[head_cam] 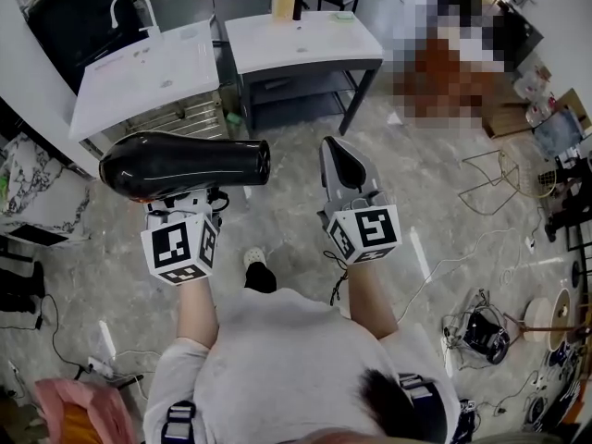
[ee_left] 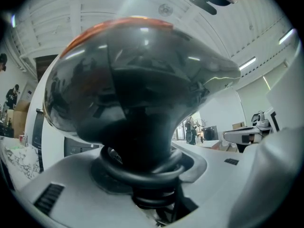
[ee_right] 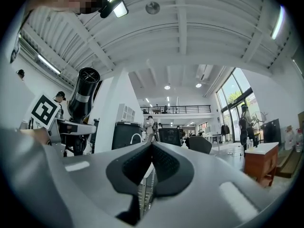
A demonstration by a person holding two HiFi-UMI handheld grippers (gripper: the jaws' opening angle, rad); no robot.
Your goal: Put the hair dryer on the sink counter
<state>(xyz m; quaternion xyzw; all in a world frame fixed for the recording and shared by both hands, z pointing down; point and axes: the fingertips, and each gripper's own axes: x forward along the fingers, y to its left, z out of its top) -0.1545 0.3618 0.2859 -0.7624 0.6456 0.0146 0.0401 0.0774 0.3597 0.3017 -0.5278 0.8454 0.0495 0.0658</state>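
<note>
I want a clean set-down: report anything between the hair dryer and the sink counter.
Nothing visible. Only marbled floor lies between the glossy black hair dryer in the left gripper and the white sink counter.

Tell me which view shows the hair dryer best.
The head view: the whole hair dryer shows from above. The left gripper view sits too close; its dark body fills the frame. The right gripper view shows it small, at left.

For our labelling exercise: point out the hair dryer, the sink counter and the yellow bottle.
hair dryer (head_cam: 176, 163), head view, barrel middle.
sink counter (head_cam: 113, 103), head view, bare white top.
yellow bottle (head_cam: 283, 0), head view, its body.
</note>
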